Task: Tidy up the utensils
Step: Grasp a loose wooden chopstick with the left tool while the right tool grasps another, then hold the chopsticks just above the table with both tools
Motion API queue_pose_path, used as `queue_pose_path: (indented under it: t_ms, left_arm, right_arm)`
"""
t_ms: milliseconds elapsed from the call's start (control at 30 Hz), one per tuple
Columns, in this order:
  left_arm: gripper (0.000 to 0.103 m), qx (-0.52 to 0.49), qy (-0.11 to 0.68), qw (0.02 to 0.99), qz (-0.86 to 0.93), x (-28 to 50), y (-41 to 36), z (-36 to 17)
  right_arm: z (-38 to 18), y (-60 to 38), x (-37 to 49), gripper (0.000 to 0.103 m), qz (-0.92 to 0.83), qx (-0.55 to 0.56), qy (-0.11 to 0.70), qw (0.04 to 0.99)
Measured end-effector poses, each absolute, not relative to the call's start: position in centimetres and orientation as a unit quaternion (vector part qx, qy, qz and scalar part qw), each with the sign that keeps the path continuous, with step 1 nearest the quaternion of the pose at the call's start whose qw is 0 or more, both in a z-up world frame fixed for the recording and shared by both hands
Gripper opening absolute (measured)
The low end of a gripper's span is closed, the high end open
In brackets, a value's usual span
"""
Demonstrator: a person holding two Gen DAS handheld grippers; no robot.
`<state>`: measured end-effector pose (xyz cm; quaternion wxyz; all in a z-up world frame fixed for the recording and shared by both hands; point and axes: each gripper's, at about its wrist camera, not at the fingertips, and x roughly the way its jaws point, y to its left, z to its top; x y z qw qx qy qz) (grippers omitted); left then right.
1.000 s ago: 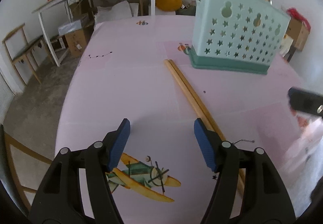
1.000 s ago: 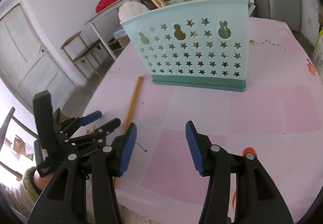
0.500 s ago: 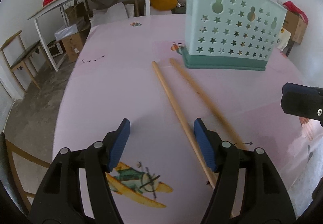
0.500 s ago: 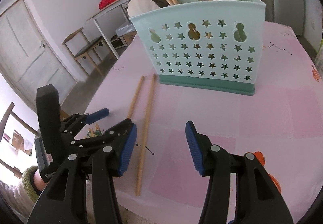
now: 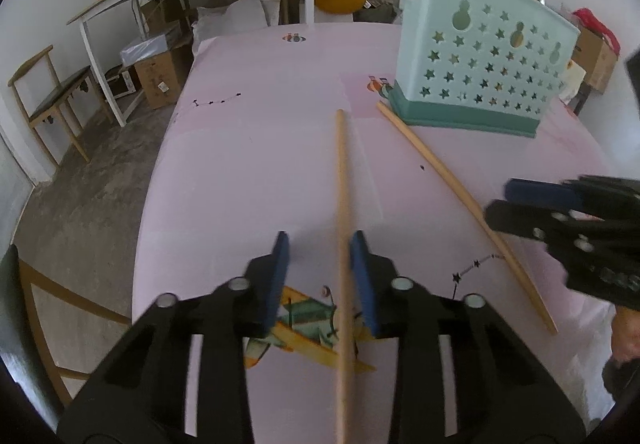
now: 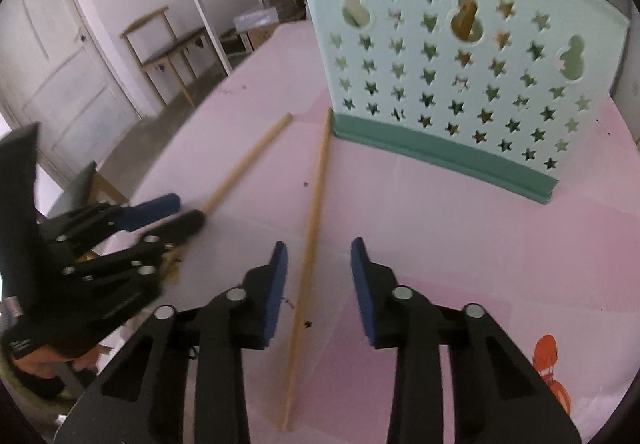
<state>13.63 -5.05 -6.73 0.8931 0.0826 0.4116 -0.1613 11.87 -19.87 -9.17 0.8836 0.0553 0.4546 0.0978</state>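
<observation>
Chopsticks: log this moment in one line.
left hand-held gripper: closing round chopstick | right hand-held gripper: closing round other chopstick | utensil caddy: upright

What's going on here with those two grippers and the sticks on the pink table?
A person is tidying utensils with a gripper in each hand. Two wooden chopsticks lie on the pink table in front of the mint utensil holder, which already holds utensils. The left gripper is closing around one chopstick, and the right gripper is closing around the other chopstick. Neither stick is pinched yet.
</observation>
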Motion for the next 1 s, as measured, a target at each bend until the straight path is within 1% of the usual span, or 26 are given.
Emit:
queue_pose_path:
  t_ms: [33, 100, 133, 300, 500, 633, 800, 1000]
  left_arm:
    - [0.019, 0.085, 0.412, 0.893, -0.161, 13.5, -5.1, -6.7]
    - [0.008, 0.090, 0.413, 0.892, -0.159, 13.0, -5.0, -6.7]
    - [0.006, 0.090, 0.414, 0.892, -0.160, 13.0, -4.9, -6.7]
    - [0.005, 0.078, 0.426, 0.885, -0.170, 11.7, -4.5, -6.3]
    - [0.005, 0.069, 0.451, 0.871, -0.184, 9.1, -3.9, -6.1]
    - [0.006, 0.050, 0.470, 0.860, -0.191, 8.3, -3.7, -5.9]
    - [0.016, 0.053, 0.469, 0.862, -0.186, 9.2, -4.2, -6.0]
    - [0.017, 0.082, 0.449, 0.872, -0.176, 11.3, -5.6, -6.3]
  right_arm:
    - [-9.5, -19.7, 12.1, 0.024, 0.096, 0.051, 0.459, 0.882]
    - [-9.7, -19.5, 12.2, 0.015, 0.090, 0.043, 0.457, 0.884]
    - [-9.8, -19.4, 12.2, 0.008, 0.089, 0.040, 0.458, 0.883]
    - [-10.2, -19.5, 11.3, 0.007, 0.091, 0.050, 0.464, 0.880]
    - [-10.0, -21.8, 7.7, 0.007, 0.085, 0.058, 0.481, 0.871]
    - [-10.0, -23.6, 5.5, 0.007, 0.093, 0.083, 0.501, 0.856]
    - [-10.2, -24.0, 5.9, 0.008, 0.094, 0.094, 0.500, 0.856]
    - [-10.0, -23.4, 8.4, 0.008, 0.093, 0.083, 0.482, 0.867]
